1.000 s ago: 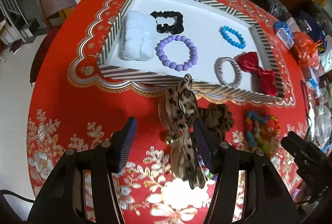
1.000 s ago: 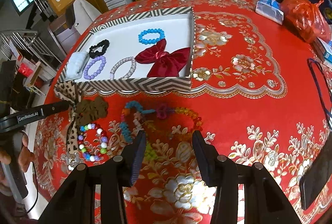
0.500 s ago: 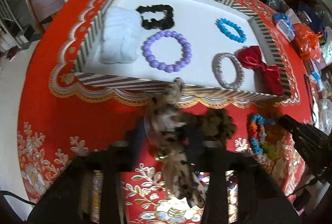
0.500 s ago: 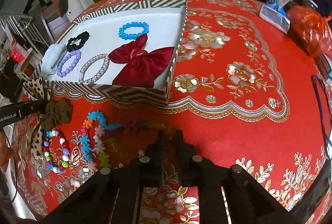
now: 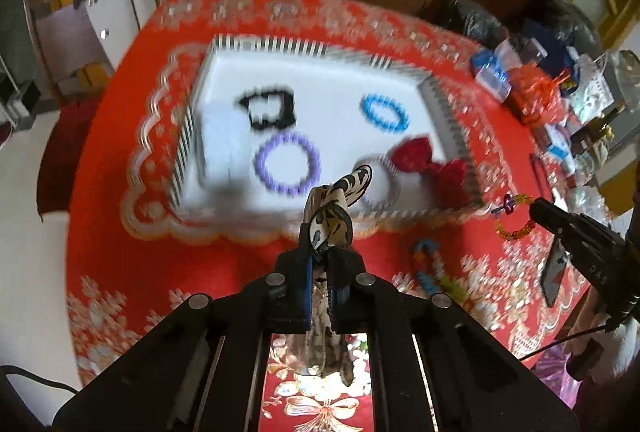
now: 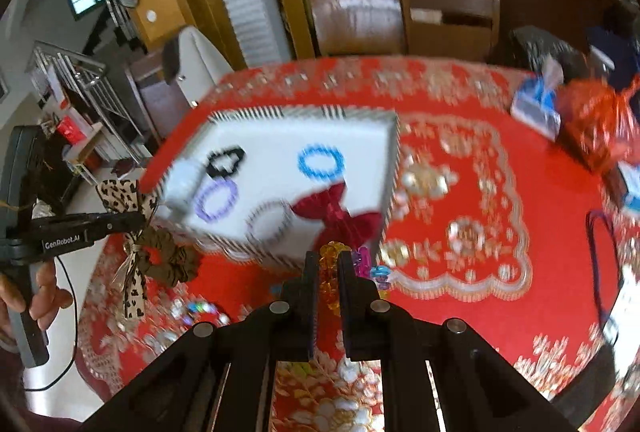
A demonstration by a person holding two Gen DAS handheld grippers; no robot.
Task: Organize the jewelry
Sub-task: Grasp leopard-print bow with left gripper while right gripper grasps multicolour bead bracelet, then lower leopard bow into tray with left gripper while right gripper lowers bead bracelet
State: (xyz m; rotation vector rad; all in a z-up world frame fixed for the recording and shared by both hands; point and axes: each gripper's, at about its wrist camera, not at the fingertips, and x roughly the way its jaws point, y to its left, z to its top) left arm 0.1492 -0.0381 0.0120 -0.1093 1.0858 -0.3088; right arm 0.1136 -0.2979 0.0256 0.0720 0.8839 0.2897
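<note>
My left gripper (image 5: 320, 264) is shut on a leopard-print bow scrunchie (image 5: 332, 208) and holds it above the red tablecloth, in front of the striped white tray (image 5: 304, 50). From the right wrist view the same scrunchie (image 6: 168, 264) hangs from the left gripper (image 6: 132, 222). My right gripper (image 6: 328, 272) is shut on a clear bead bracelet (image 6: 330, 256) with orange and purple beads, lifted near the tray's front edge; it also shows in the left wrist view (image 5: 510, 216). The tray holds a black scrunchie (image 5: 268, 108), purple bracelet (image 5: 288, 164), blue bracelet (image 5: 384, 112), silver bangle (image 6: 270, 222) and red bow (image 5: 432, 164).
A colourful bead bracelet (image 5: 434, 272) lies on the cloth right of my left gripper. A white fluffy item (image 5: 224, 140) sits at the tray's left. Bags and clutter (image 5: 552, 88) crowd the table's right side. Chairs (image 6: 448, 20) stand behind the table.
Both grippers closed and rose. The left took hold of the leopard scrunchie and lifted it. The right took hold of the clear bead bracelet and lifted it off the cloth.
</note>
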